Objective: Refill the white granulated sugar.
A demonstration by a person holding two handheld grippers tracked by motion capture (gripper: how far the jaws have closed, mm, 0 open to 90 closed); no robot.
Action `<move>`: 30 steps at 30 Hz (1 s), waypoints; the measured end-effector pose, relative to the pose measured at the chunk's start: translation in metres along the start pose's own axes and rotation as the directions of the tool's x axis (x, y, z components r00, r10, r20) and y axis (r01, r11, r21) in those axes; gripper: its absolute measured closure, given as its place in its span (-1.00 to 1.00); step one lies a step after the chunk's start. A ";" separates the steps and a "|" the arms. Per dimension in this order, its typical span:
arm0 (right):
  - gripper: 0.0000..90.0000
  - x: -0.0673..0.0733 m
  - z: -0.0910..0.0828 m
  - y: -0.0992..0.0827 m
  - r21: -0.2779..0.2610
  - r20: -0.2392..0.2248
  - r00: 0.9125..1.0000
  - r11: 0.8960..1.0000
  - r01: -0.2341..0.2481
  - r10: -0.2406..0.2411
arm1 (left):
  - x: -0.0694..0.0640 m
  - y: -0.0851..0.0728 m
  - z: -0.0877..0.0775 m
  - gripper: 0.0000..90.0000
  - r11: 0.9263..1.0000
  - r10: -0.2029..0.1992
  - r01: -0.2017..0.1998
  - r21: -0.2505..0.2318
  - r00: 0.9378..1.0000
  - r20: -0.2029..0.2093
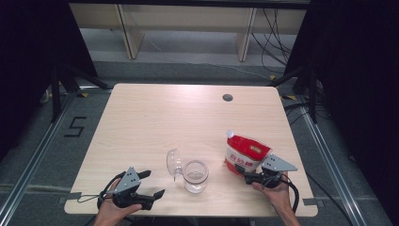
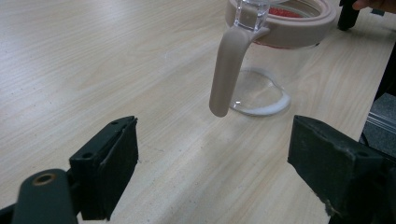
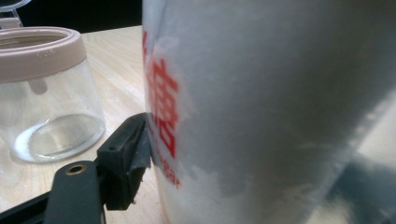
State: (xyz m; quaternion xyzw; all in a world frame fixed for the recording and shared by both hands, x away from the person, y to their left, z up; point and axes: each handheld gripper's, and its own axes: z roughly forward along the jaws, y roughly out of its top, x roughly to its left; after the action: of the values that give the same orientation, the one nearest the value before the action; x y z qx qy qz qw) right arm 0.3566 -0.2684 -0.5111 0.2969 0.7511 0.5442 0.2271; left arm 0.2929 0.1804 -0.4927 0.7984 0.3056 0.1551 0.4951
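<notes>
Two grippers work at the near edge of the table. The right gripper has its jaws wide around the lower part of a red and white bag, which stands upright near the right side of the table; in the right gripper view the left pad touches the bag's side, so the bag is gripped. The left gripper rests at the near left, its jaws wide apart with nothing between them. Between both grippers stands a clear jar, with its lid flipped open to the left. The jar is just left of the bag, not touching it.
</notes>
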 end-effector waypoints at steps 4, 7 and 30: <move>-0.35 0.001 0.003 -0.002 -0.007 -0.001 1.000 1.000 0.001 -0.001 | -0.001 -0.001 0.000 -0.65 1.000 -0.013 0.013 0.002 1.000 0.007; -0.33 -0.001 0.004 -0.003 -0.022 -0.016 1.000 1.000 0.016 -0.017 | -0.001 0.000 0.000 -0.65 1.000 -0.004 0.004 0.007 1.000 -0.002; -0.29 0.001 0.006 -0.003 -0.079 -0.031 0.999 0.997 -0.017 0.014 | 0.000 0.000 0.001 -0.65 1.000 0.020 -0.020 0.015 1.000 0.012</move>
State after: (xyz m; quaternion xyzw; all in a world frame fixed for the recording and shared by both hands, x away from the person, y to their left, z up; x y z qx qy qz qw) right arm 0.3592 -0.2641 -0.5157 0.2853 0.7298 0.5798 0.2232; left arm 0.2938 0.1798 -0.4934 0.8060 0.2956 0.1529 0.4895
